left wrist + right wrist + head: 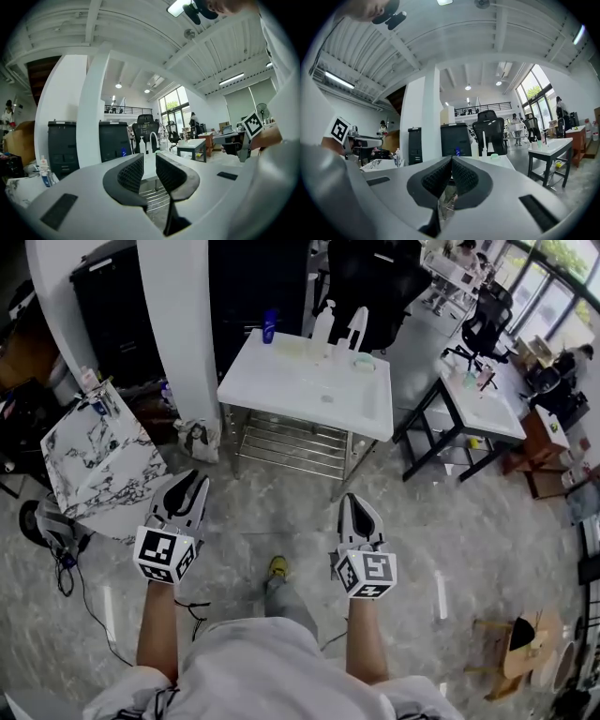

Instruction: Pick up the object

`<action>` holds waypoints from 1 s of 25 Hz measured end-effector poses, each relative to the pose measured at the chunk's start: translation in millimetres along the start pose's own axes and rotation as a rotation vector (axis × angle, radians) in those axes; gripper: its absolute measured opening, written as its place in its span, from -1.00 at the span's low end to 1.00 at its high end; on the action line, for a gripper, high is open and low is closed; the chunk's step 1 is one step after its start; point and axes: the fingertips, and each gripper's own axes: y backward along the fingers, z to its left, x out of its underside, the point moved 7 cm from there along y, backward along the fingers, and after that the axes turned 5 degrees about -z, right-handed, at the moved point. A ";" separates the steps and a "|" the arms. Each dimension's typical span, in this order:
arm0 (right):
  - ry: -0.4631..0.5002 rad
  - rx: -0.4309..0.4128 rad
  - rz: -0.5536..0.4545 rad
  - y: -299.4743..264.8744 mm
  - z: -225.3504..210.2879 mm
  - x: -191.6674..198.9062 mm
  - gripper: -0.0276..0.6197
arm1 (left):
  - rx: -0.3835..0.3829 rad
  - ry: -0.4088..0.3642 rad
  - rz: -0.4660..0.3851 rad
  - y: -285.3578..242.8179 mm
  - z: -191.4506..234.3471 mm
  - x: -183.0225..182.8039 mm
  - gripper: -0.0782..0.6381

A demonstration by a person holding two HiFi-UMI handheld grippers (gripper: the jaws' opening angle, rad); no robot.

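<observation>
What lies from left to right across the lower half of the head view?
Left gripper → yellow shoe → right gripper → wooden stool.

Four small items are standing upright along the far edge of a white tabletop, well ahead of the left hand-held gripper and the right hand-held gripper: a blue bottle farthest left, a white pump bottle, a white arched item, and a pale green round container farthest right.
</observation>
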 end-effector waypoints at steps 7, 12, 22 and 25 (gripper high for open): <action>-0.035 0.000 0.018 -132.3 -91.0 6.5 -0.90 | -0.005 -0.010 0.022 -150.4 25.0 1.2 -0.58; -0.023 -0.027 0.027 -195.9 -108.5 -13.2 -0.90 | 0.005 -0.012 0.024 -212.2 47.9 -13.3 -0.58; -0.009 -0.039 0.031 -309.5 -124.0 -2.1 -0.90 | 0.024 0.022 0.005 -311.6 110.6 10.7 -0.58; -0.007 -0.023 0.036 -351.1 -129.0 2.9 -0.90 | 0.049 0.031 0.012 -355.1 136.9 20.7 -0.58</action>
